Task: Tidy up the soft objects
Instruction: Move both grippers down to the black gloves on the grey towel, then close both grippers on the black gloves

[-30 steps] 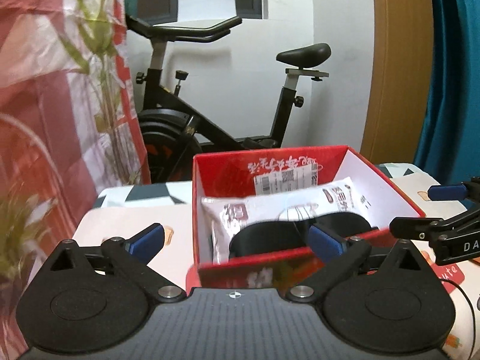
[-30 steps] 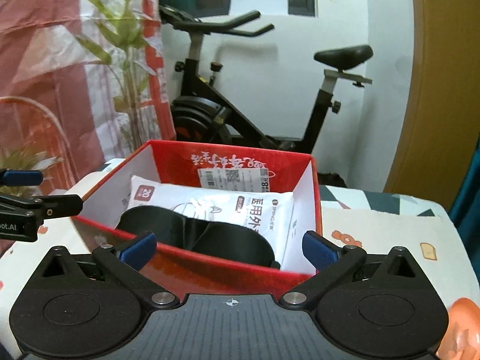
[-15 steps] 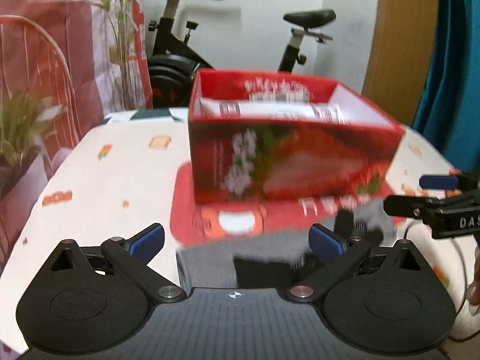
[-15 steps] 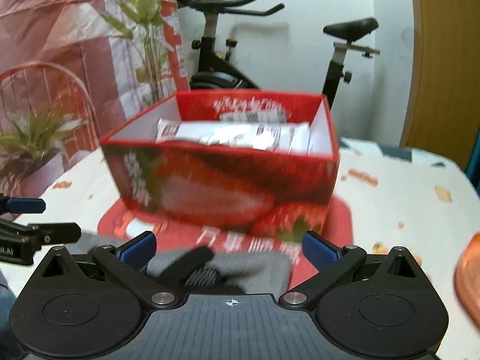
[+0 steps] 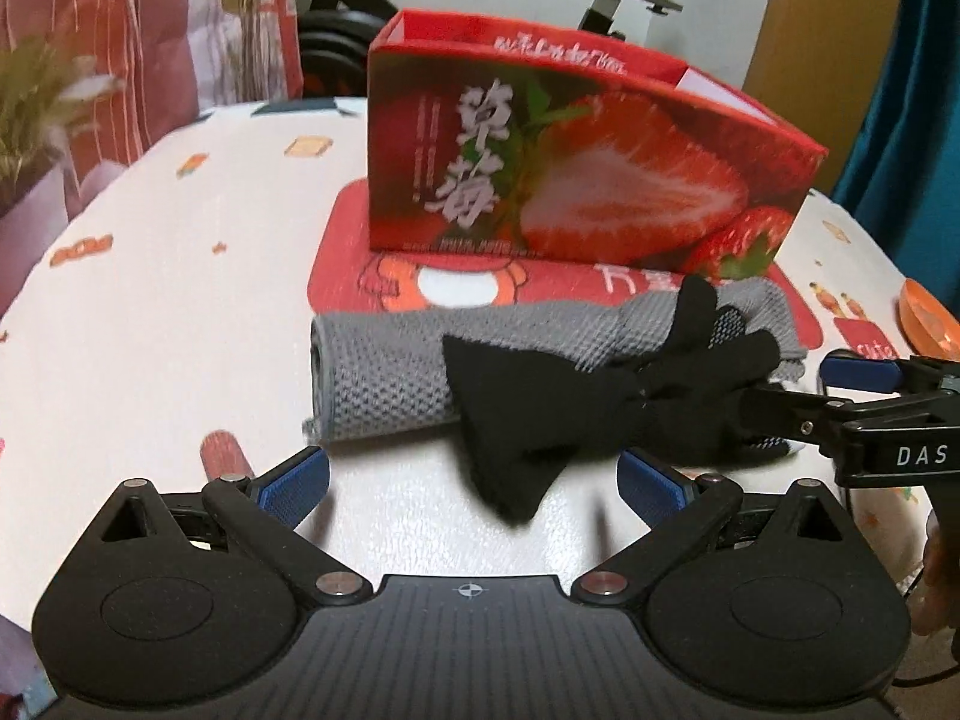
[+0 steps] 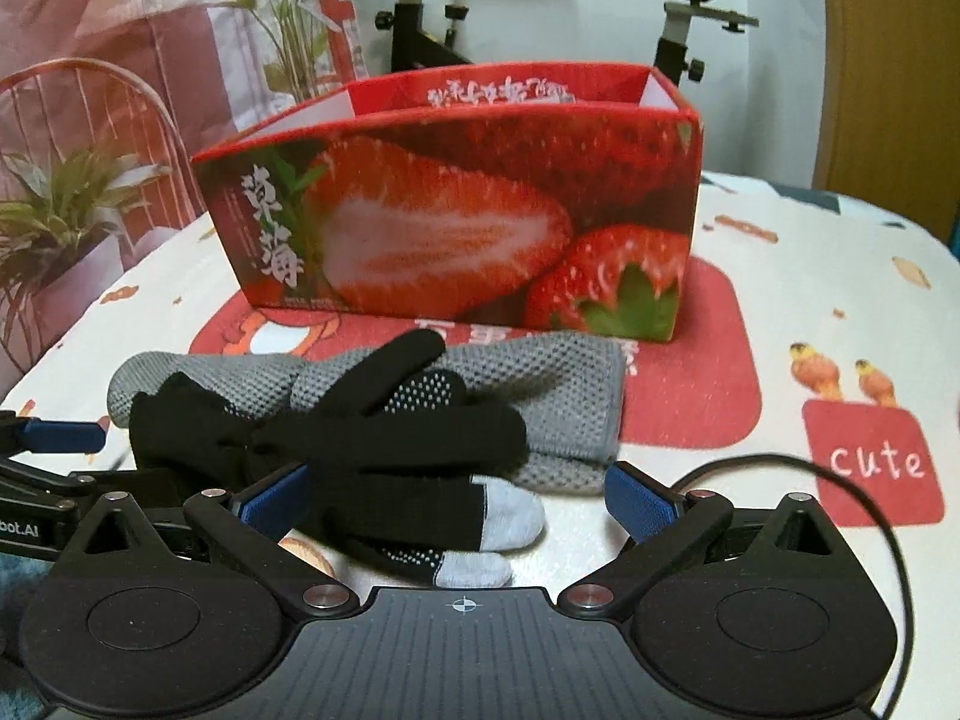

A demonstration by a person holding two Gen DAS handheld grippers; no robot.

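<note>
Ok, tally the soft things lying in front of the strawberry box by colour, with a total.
Black gloves: 1 pile; how many gloves cannot be told
Grey knit cloth: 1
Total: 2 soft things on the table, both outside the strawberry box.

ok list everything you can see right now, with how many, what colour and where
strawberry box: one, red, standing on the mat, behind the cloth
rolled cloth: one, grey, lying in front of the box
gloves: black with grey tips, count unclear, heaped on the cloth's near side
mat: one, red, under the box
tablecloth: one, white, printed
exercise bike: one, black, behind the table
plant: green, left of the table
left hand-held gripper: open, near the gloves
right hand-held gripper: open, at the gloves
</note>
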